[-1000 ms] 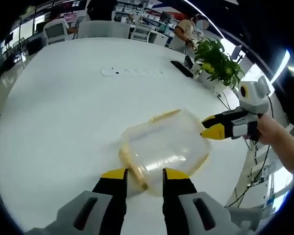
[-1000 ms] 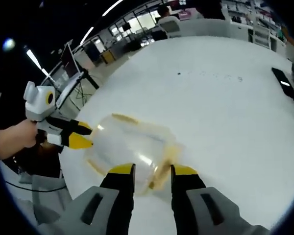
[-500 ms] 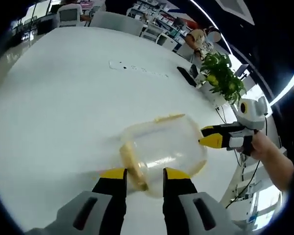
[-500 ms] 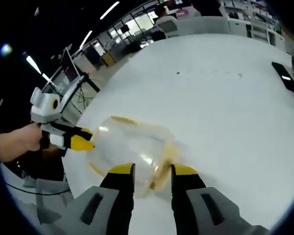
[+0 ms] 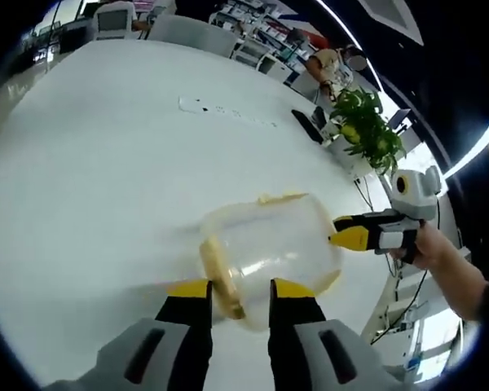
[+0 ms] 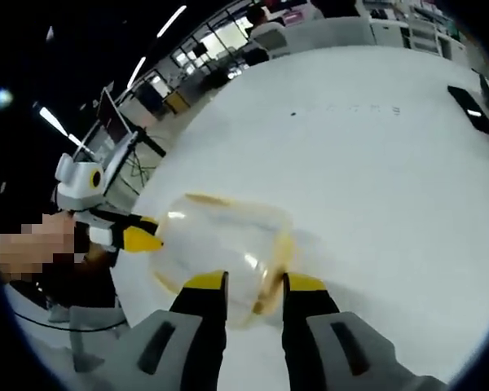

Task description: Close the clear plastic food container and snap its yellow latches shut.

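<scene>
Both grippers' tips touch the clear container (image 5: 269, 252) on the table (image 5: 90, 179).

Left gripper (image 5: 240, 291) and right gripper (image 5: 340, 237) flank the clear container (image 5: 270, 251).

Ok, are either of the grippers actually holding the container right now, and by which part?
Both grippers sit at the container: the left gripper straddles a yellow latch, the right gripper the opposite edge. A firm grip cannot be told.

No readable text, labels, brands or numbers. A row of small dark marks on the white counter (image 5: 81, 163) is too small and blurred to make out in either view.
</scene>
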Available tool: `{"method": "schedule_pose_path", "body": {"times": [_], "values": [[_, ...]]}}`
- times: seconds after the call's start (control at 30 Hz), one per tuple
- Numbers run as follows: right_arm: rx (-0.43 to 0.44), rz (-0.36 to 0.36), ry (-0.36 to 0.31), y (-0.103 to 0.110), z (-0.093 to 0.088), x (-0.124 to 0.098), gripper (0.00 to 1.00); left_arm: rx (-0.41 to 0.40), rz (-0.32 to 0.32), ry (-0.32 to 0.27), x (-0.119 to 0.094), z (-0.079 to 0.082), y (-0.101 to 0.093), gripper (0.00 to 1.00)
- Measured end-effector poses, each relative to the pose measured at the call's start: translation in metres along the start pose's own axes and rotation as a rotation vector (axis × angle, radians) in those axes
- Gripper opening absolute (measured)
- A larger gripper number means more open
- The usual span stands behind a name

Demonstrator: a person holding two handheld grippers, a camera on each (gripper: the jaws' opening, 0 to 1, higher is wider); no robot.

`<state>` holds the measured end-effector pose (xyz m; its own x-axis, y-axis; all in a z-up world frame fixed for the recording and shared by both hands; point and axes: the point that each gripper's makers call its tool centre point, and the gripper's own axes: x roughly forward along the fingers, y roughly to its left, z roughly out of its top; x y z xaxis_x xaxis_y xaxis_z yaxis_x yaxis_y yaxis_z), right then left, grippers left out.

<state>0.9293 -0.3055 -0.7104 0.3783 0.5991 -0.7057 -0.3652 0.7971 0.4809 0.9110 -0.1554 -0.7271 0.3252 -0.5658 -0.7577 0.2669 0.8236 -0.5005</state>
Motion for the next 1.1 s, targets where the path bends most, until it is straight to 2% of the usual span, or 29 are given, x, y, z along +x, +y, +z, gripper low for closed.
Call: {"method": "schedule_pose_path", "body": {"times": [0.03,0.07,0.3,0.7,0.9,1.1], "values": [[-0.002,0.000,0.002,0.000,0.000,0.000,0.22,0.024,-0.029,-0.006,0.000,0.002,-0.002,0.16],[-0.005,-0.005,0.003,0.002,0.001,-0.002,0.22,0.045,-0.024,0.002,-0.001,0.001,-0.002,0.16],[0.019,-0.017,-0.007,0.001,-0.007,-0.002,0.22,0.038,-0.021,0.007,-0.005,0.000,0.001,0.17],[0.062,-0.069,-0.037,-0.002,-0.021,-0.001,0.23,0.046,-0.056,0.040,-0.005,0.004,0.006,0.18],[0.084,-0.080,-0.055,0.002,-0.033,-0.002,0.22,0.061,-0.065,0.055,-0.005,0.001,0.008,0.18],[0.096,-0.089,-0.053,0.007,-0.044,-0.005,0.22,0.078,-0.070,0.064,-0.007,-0.008,0.003,0.18]]}}
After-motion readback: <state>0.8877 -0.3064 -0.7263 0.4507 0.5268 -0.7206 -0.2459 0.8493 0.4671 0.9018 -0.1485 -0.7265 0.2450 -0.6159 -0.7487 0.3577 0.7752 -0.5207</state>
